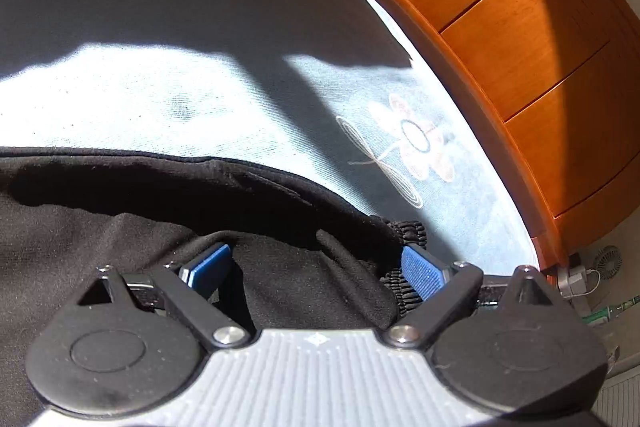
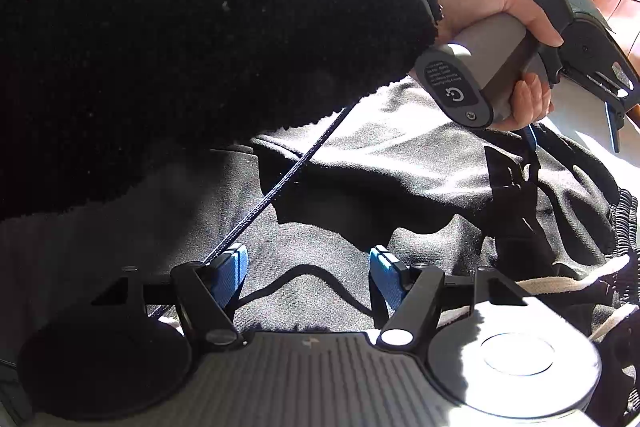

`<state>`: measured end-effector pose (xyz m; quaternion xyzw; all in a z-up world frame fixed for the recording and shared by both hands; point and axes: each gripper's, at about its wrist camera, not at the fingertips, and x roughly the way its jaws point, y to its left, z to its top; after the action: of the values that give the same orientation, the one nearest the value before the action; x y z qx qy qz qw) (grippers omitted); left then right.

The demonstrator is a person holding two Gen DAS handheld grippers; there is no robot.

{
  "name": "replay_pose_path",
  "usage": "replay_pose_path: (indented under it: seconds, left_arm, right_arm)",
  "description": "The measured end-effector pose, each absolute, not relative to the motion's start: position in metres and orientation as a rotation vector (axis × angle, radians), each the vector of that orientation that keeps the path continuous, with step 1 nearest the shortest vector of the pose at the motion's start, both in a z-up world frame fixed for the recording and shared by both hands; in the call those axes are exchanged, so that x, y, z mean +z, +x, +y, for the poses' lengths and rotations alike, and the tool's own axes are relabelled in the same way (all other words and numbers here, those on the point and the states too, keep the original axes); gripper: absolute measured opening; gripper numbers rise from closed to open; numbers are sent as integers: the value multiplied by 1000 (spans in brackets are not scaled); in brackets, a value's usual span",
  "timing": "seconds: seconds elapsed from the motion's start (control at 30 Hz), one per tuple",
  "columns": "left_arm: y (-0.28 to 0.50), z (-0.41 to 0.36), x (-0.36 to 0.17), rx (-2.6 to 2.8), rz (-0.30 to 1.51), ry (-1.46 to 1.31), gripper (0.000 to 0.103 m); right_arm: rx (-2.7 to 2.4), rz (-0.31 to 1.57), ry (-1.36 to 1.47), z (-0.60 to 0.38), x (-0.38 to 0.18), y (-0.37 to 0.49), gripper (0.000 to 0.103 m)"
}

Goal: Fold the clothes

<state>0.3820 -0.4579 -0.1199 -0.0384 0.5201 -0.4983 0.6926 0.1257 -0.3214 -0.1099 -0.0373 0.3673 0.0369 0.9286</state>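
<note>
Both tools released: left tool [image 1: 316, 269] spread over black garment [image 1: 120, 247] near elastic waistband [image 1: 404, 255] on bed [image 1: 240, 87]; right tool [image 2: 308, 273] spread above cloth, nothing gripped. Waistband edge best pinched squarely, single layer, before fold is drawn over.

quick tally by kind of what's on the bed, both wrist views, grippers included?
Black garment, elastic waistband, white drawstring: 1
Blue printed bedsheet: 1
Grippers: 2, the left gripper and the right gripper, both with fingers apart over the black cloth, nothing pinched
Total: 4
</note>
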Motion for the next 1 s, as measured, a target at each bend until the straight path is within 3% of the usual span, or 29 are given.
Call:
replay_pose_path:
  seconds: [0.33,0.57,0.8,1.0]
  left_arm:
    - [384,-423,-94,-1102,1132,-142,92]
    - [386,-390,-110,-942,1106,-64,92]
    - [373,-383,-95,-1085,1173,-184,92]
    - [338,-383,-122,-1214,1264,-90,92]
  right_arm:
    - [62,744,-87,-324,-106,117,75]
    - [54,734,-93,-322,-101,110,75]
    - [52,732,-86,-322,-96,112,75]
    - [69,732,-79,-318,-101,120,75]
